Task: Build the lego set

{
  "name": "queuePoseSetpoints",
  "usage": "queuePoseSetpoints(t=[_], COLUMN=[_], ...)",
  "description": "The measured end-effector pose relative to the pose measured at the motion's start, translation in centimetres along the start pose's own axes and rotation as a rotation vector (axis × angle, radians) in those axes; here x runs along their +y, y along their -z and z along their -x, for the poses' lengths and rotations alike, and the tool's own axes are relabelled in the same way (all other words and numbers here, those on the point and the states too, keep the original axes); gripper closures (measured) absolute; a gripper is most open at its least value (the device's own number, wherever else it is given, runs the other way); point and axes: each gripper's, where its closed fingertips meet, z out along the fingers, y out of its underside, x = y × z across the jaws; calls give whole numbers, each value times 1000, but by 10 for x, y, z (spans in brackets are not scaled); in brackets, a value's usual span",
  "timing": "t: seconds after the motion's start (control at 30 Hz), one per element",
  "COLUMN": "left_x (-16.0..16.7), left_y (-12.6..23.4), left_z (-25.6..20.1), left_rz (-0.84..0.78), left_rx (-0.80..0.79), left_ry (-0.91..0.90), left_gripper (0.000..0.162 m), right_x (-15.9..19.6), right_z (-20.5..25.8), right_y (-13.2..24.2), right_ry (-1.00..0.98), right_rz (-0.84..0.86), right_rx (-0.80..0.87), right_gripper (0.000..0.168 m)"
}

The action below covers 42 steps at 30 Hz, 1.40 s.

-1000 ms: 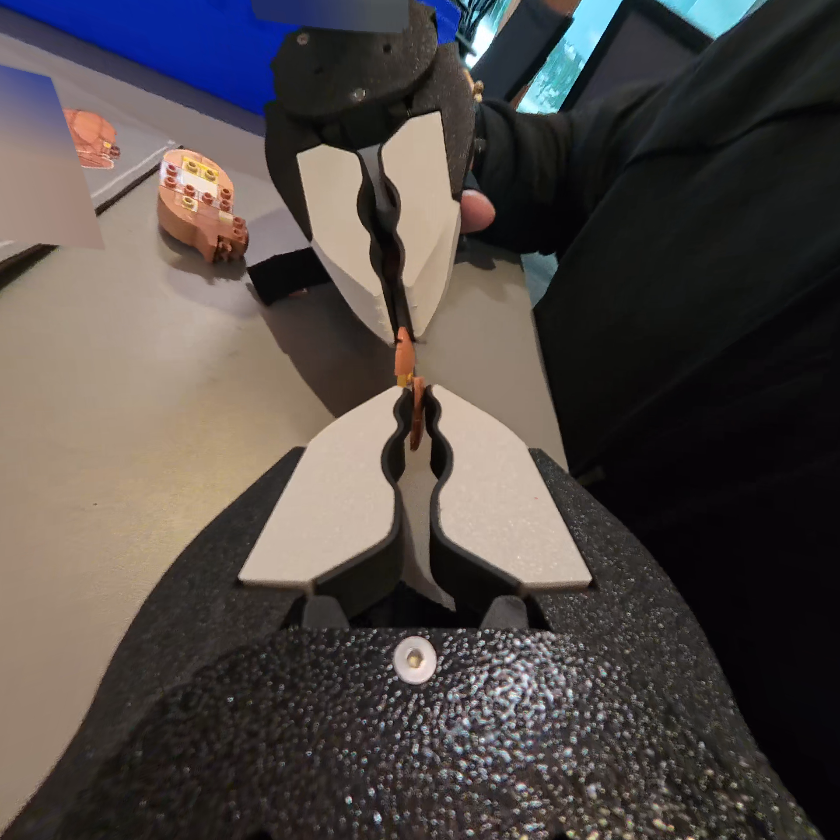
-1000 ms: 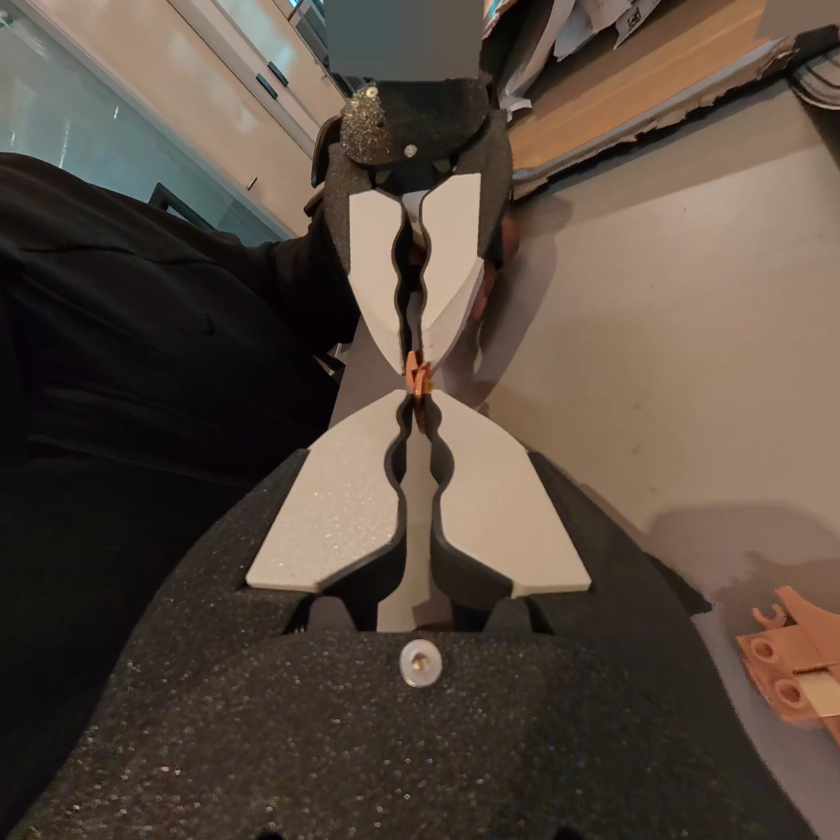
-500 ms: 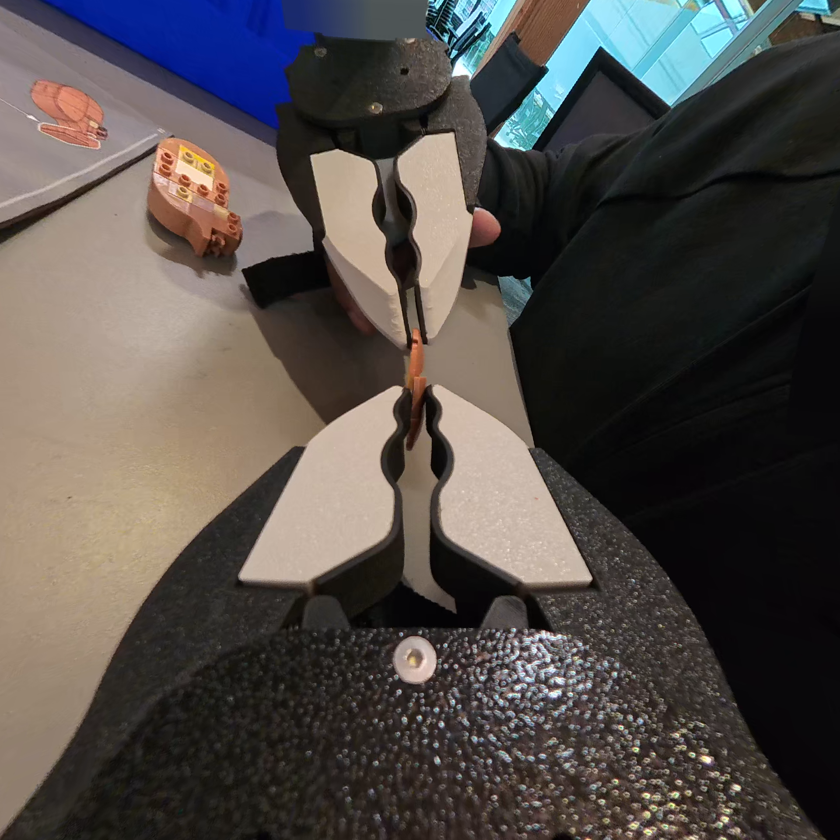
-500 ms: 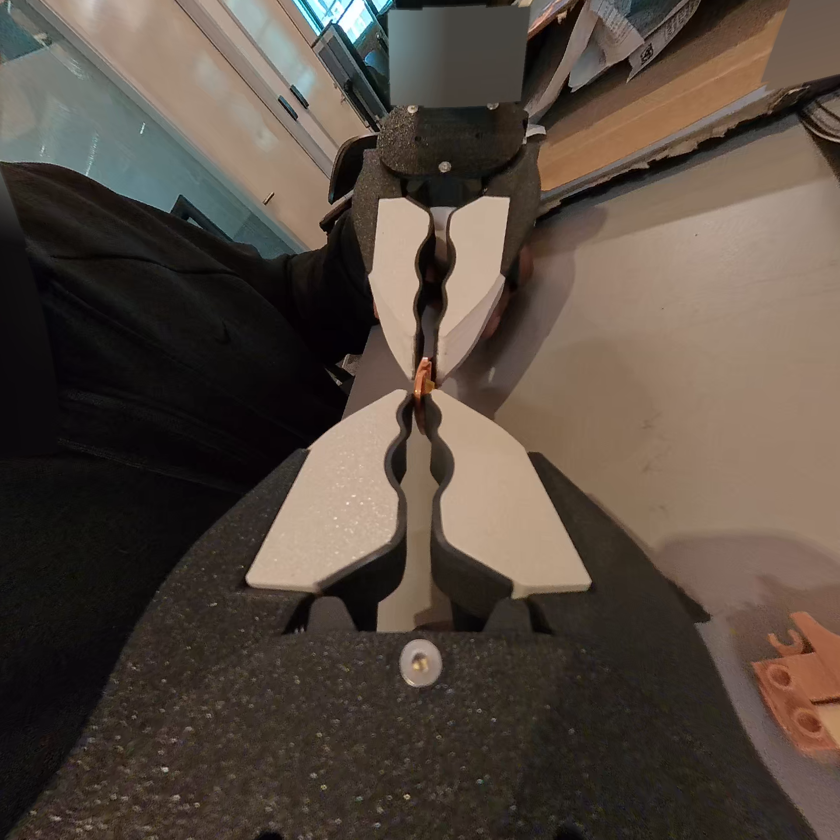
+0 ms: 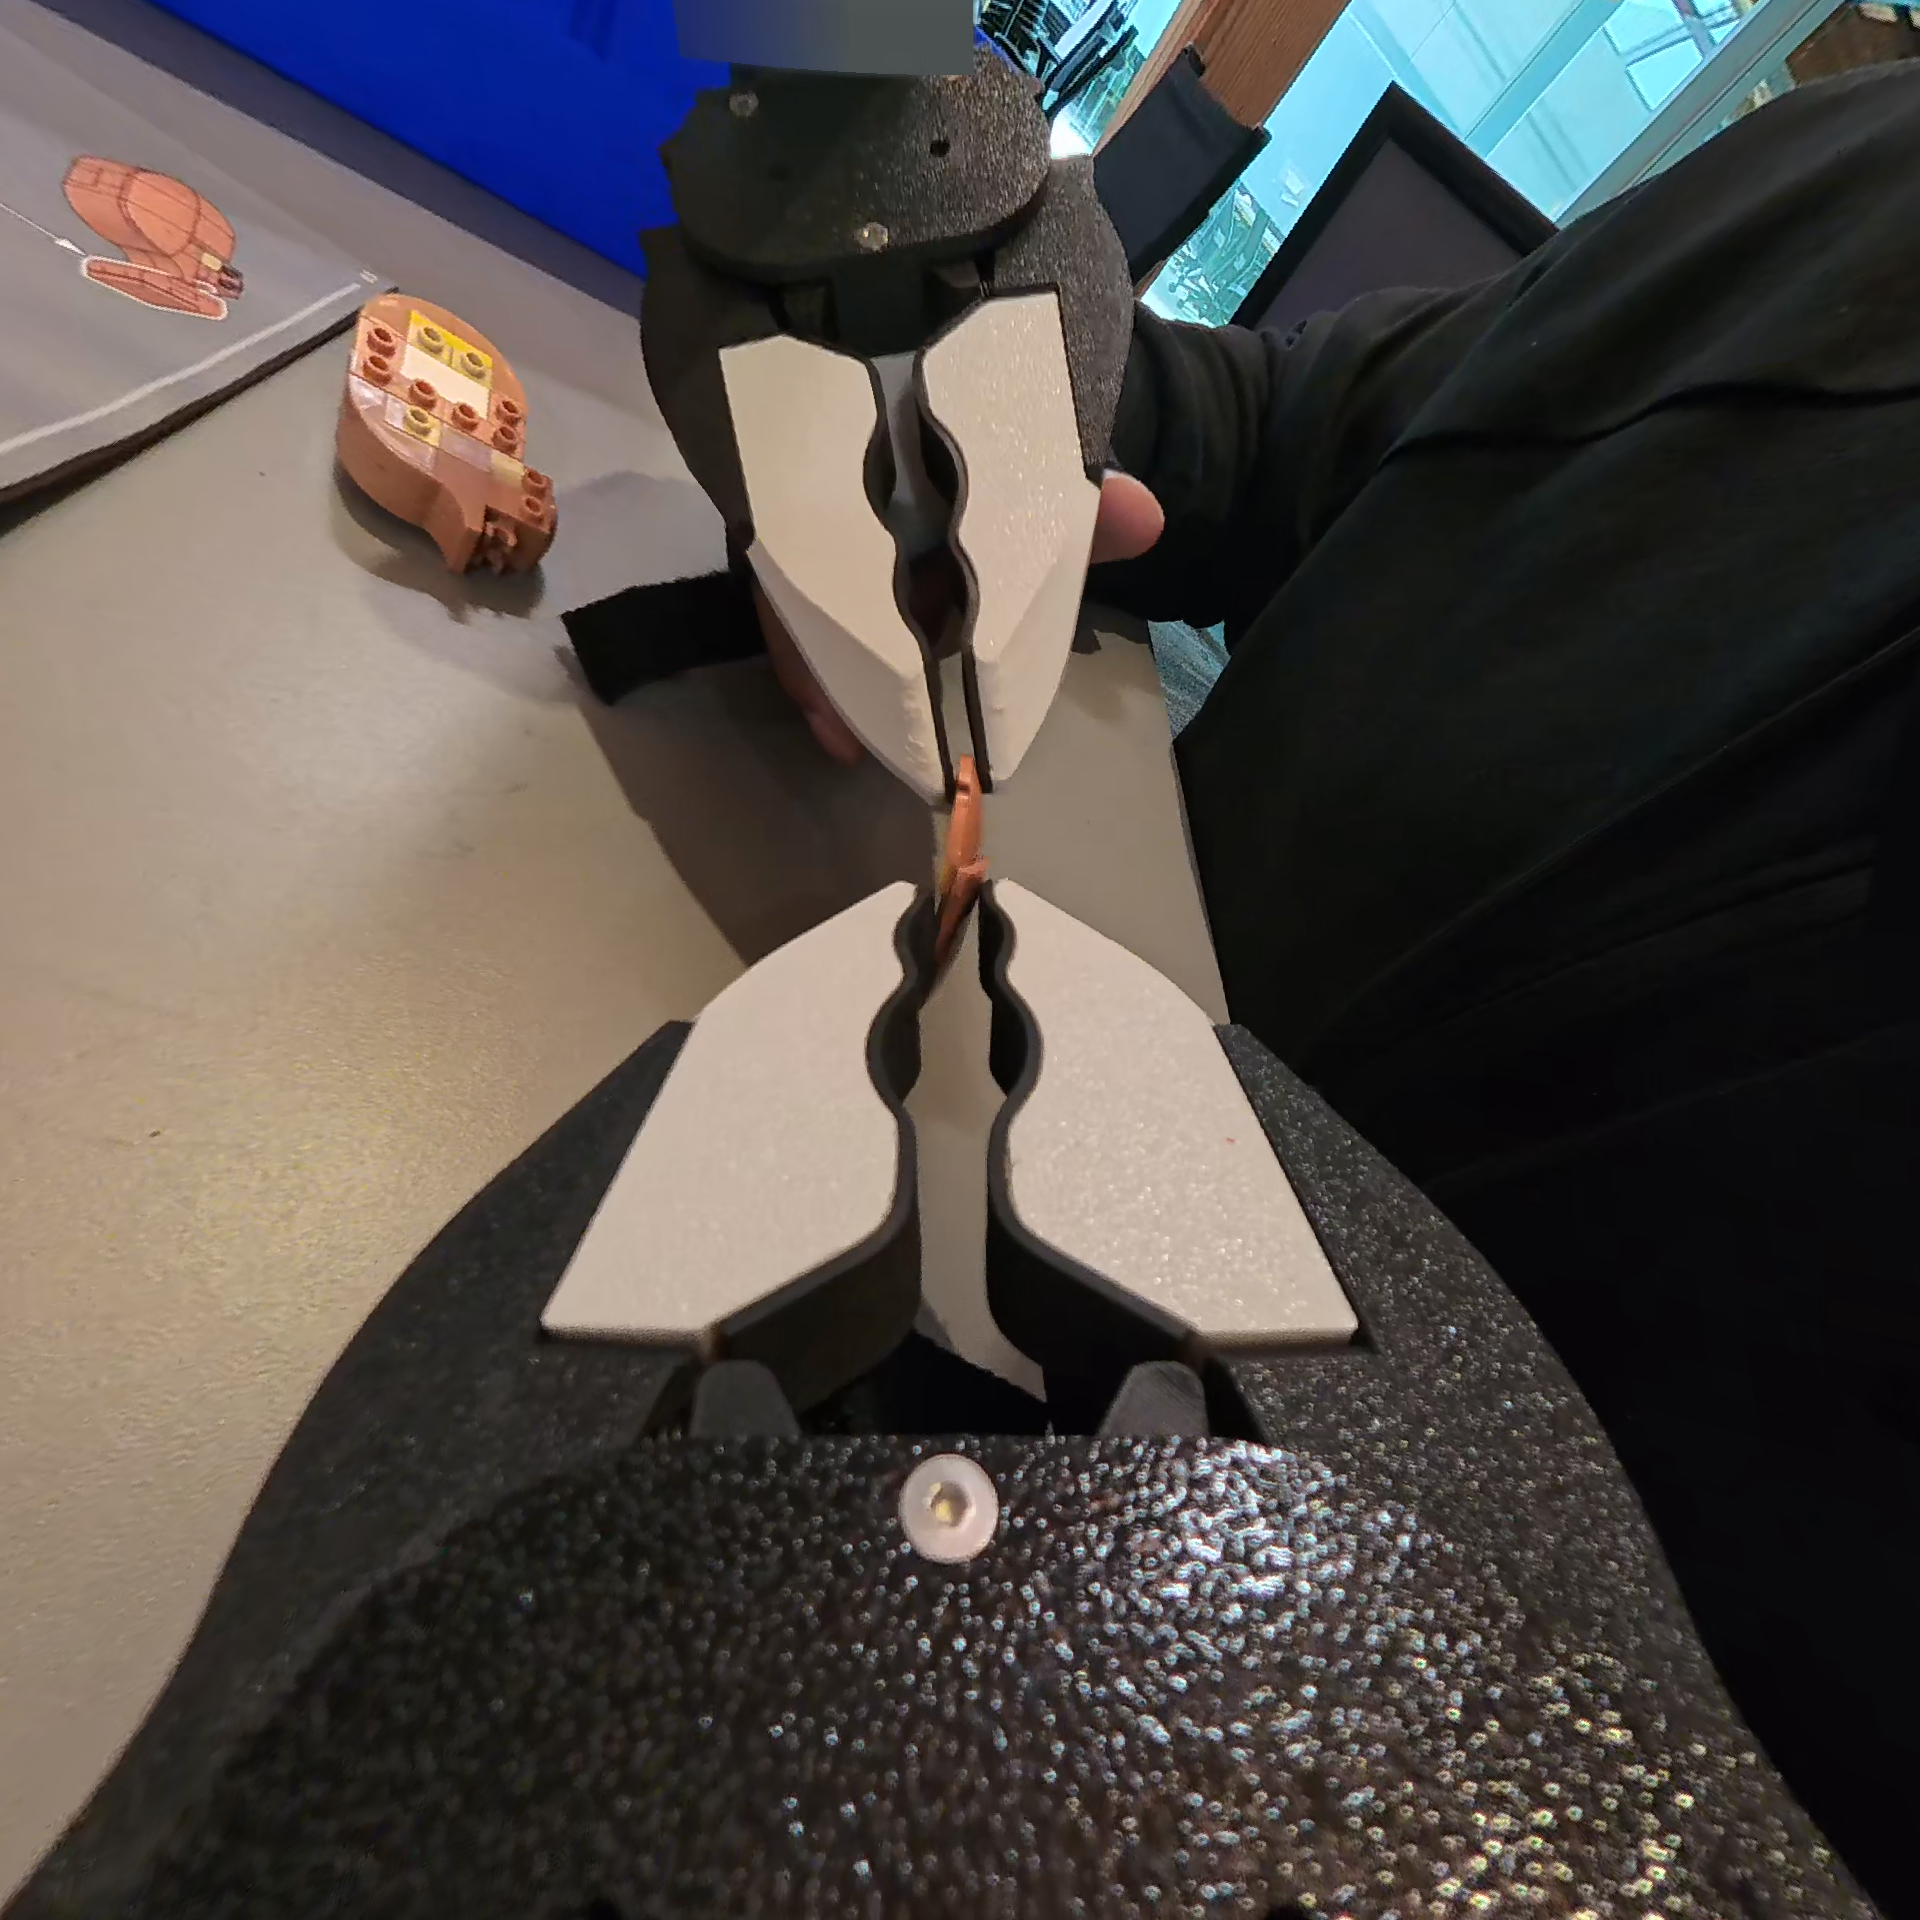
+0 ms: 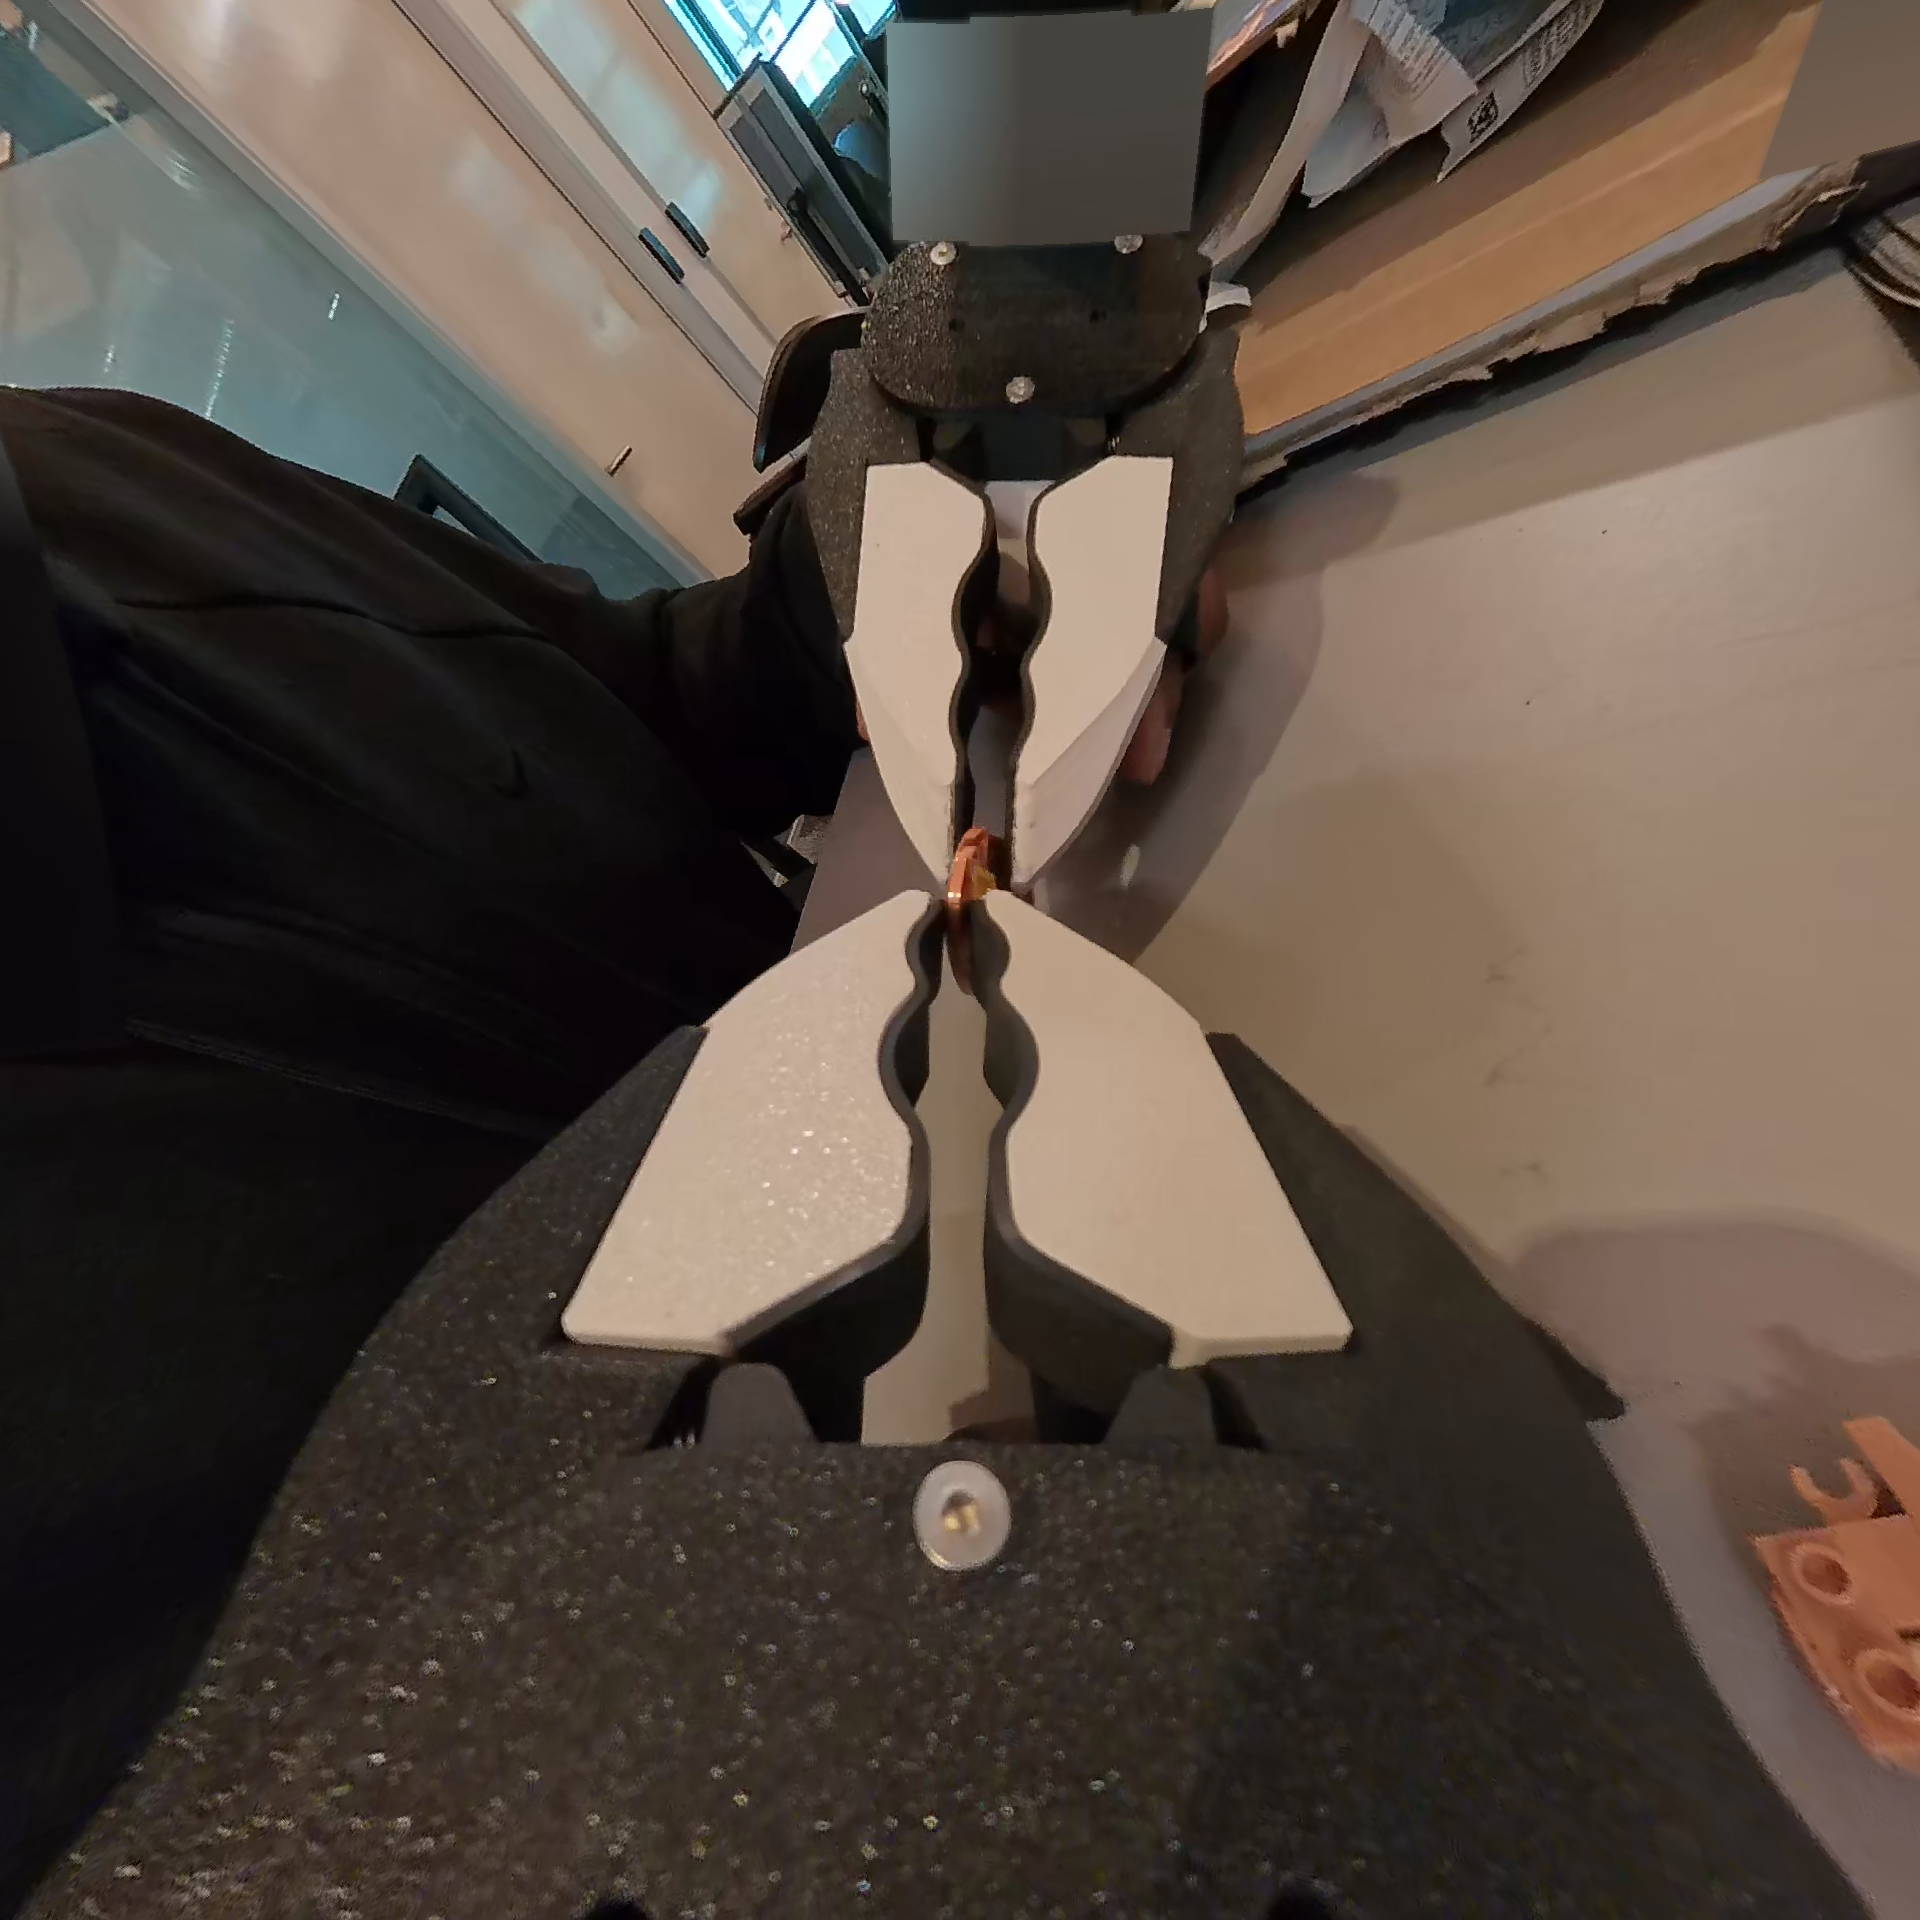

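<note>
My L gripper [image 5: 951,896] & R gripper [image 6: 964,906] each pinching thin brown lego piece [image 5: 964,831], tip-to-tip at 12; brown lego assembly [image 5: 442,426] sitting at 10 on table [image 5: 260,883].

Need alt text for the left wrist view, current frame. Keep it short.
Tip to tip above a grey table, the left gripper and the right gripper opposite it each pinch a small brown lego piece, the pieces meeting between them. A partly built brown lego model lies at far left beside an instruction sheet; a person's black sleeve fills the right.
</note>
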Motion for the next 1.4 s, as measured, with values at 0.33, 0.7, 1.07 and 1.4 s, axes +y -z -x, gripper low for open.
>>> queuePoseSetpoints(t=[0.33, 0.7, 1.07, 1.4], left_x=[2, 4, 4, -2], left_y=[-2, -4, -5, -3], left_z=[-1, -7, -9, -9], left_rz=[19, 38, 40, -4], left_rx=[7, 31, 18, 15], left_ry=[-7, -45, -85, -88], left_gripper=[156, 157, 158, 158], right_x=[1, 0, 0, -2], right_z=[1, 4, 6, 5], right_y=[-2, -3, -4, -2], right_ry=[-3, -17, -18, -12], right_rz=[7, -4, -5, -14], right_rx=[-2, -25, -27, -13], right_gripper=[164, 164, 161, 144])
